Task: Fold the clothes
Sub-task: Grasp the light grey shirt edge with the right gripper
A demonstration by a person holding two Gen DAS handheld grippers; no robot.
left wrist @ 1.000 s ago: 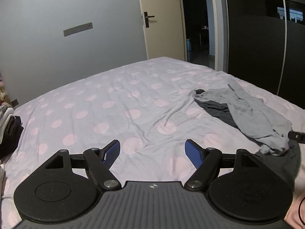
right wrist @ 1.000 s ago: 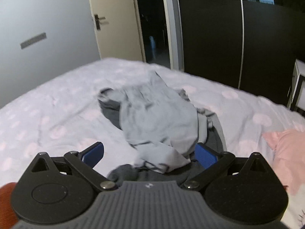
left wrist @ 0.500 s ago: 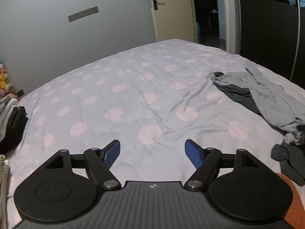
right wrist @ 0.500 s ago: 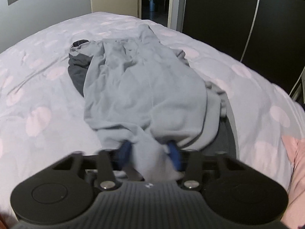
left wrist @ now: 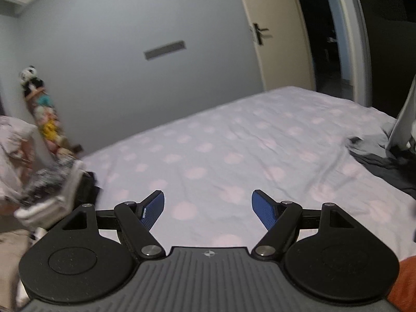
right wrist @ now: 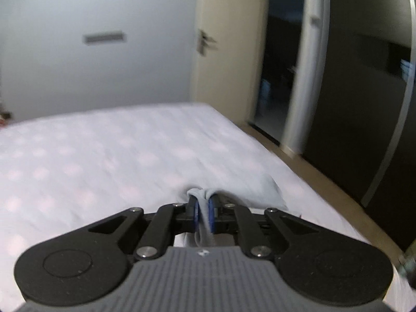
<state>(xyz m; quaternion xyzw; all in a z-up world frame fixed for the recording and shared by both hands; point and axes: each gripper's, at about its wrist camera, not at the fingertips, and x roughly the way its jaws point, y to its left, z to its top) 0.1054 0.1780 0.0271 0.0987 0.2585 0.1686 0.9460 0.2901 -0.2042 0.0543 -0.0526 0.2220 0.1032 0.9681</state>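
Shirt (right wrist: 205, 195), grey, pinched in right gripper (right wrist: 204, 214) above bed (right wrist: 104, 156).
Jaws closing on a bunched fold, cloth trailing down behind blue pads (right wrist: 211, 215). Left gripper (left wrist: 208, 205) spread wide, gripping nothing, over spotted sheet. At right edge of left view, hanging grey cloth above dark garment (left wrist: 384, 163).

The bed (left wrist: 234, 140) wears a pale lilac sheet dotted with soft pink circles. A light grey garment (right wrist: 205, 195) sits pinched between the blue pads (right wrist: 211, 215) of the black right hand-held gripper (right wrist: 202, 215). The left hand-held gripper (left wrist: 208, 208) is black too, with blue pads and a ribbed grey body. A dark charcoal garment (left wrist: 384, 161) lies on the sheet. The wall (left wrist: 117, 65) is grey-blue, the door (left wrist: 275, 33) cream. A black-and-white panda toy (left wrist: 30, 76) tops a multicoloured row of toys.
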